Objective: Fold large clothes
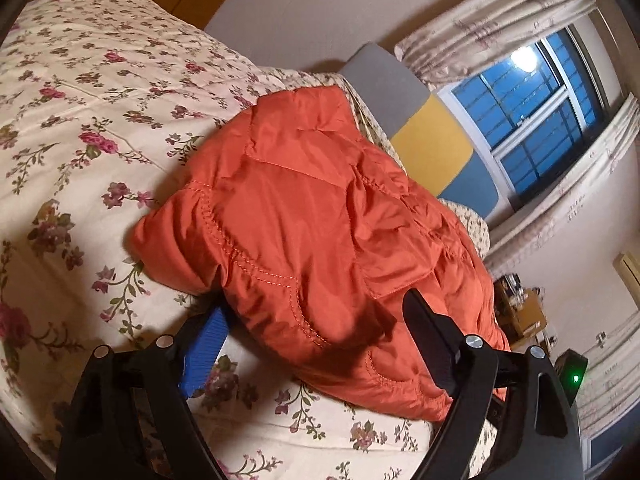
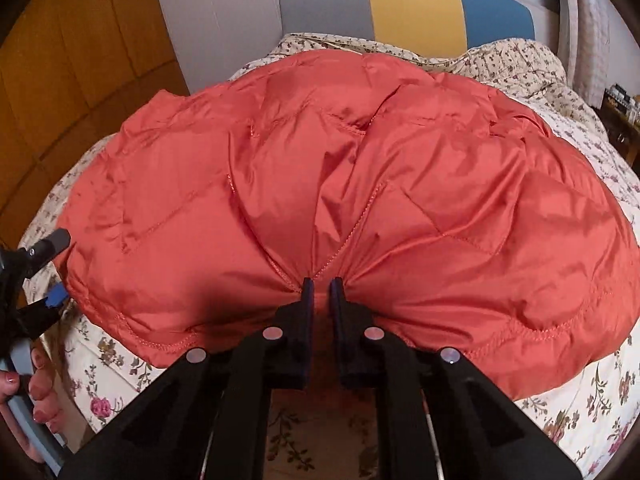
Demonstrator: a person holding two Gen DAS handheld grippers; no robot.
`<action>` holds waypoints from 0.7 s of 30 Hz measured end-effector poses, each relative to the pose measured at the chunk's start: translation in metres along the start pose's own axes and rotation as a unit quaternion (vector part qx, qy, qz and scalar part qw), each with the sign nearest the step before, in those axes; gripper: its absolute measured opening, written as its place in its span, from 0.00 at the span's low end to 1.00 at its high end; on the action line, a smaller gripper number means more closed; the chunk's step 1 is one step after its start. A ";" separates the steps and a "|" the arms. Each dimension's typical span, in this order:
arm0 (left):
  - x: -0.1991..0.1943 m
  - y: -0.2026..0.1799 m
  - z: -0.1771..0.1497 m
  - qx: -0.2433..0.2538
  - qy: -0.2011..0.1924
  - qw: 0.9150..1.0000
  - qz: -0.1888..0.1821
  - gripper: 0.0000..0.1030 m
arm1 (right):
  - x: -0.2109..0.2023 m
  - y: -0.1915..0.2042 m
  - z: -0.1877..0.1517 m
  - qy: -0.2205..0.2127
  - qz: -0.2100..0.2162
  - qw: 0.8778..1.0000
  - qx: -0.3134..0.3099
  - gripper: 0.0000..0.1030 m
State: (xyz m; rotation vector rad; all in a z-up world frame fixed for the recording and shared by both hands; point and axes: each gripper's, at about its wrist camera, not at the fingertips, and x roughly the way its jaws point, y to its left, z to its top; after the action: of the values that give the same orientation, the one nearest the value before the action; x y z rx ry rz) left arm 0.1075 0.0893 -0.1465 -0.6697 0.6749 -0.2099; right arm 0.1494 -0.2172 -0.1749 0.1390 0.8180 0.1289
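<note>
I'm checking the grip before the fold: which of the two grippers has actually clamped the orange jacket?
The right gripper: its jaws pinch the orange puffer jacket at its near hem. The left gripper only straddles the hem, jaws wide.

Both grippers are matte black linkages with round silver pivot pins, the left gripper (image 1: 316,332) bearing a ribbed blue pad on its nine-o'clock finger (image 1: 204,354), while the hand (image 2: 36,384) on a grey-blue handle shows pink-painted nails.
</note>
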 end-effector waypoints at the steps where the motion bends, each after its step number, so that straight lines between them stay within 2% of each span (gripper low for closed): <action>1: 0.001 -0.001 -0.001 0.000 -0.004 1.000 0.002 0.83 | 0.001 0.000 -0.002 -0.002 -0.001 1.000 0.000 0.08; 6: 0.007 -0.006 0.001 -0.011 -0.008 1.000 0.015 0.80 | 0.001 -0.001 -0.009 -0.010 0.000 1.000 0.001 0.08; 8: 0.004 -0.003 0.007 -0.054 -0.008 0.998 0.012 0.73 | 0.001 0.000 -0.009 -0.009 0.000 1.000 0.000 0.08; 10: 0.003 0.002 0.011 -0.095 -0.009 0.995 0.003 0.72 | 0.000 0.000 -0.010 -0.009 0.002 1.000 0.001 0.08; 12: 0.002 0.006 0.011 -0.123 -0.006 0.992 0.005 0.67 | 0.000 -0.001 -0.009 -0.009 0.003 1.000 0.003 0.08; 14: 0.000 0.006 0.007 -0.124 -0.005 0.992 -0.001 0.67 | -0.001 -0.001 -0.009 -0.010 0.004 1.000 0.001 0.08; 17: 0.006 0.003 0.005 -0.104 -0.007 0.995 0.008 0.67 | 0.001 -0.004 -0.006 -0.010 0.007 1.000 0.007 0.08; 21: 0.017 -0.004 0.010 -0.084 -0.013 0.996 0.011 0.75 | 0.001 -0.006 -0.006 -0.011 0.012 1.000 0.011 0.08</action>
State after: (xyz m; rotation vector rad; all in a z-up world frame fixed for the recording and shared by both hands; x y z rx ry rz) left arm 0.1273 0.0843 -0.1473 -0.8237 0.6785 -0.1251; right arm 0.1459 -0.2227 -0.1804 0.1713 0.7971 0.1406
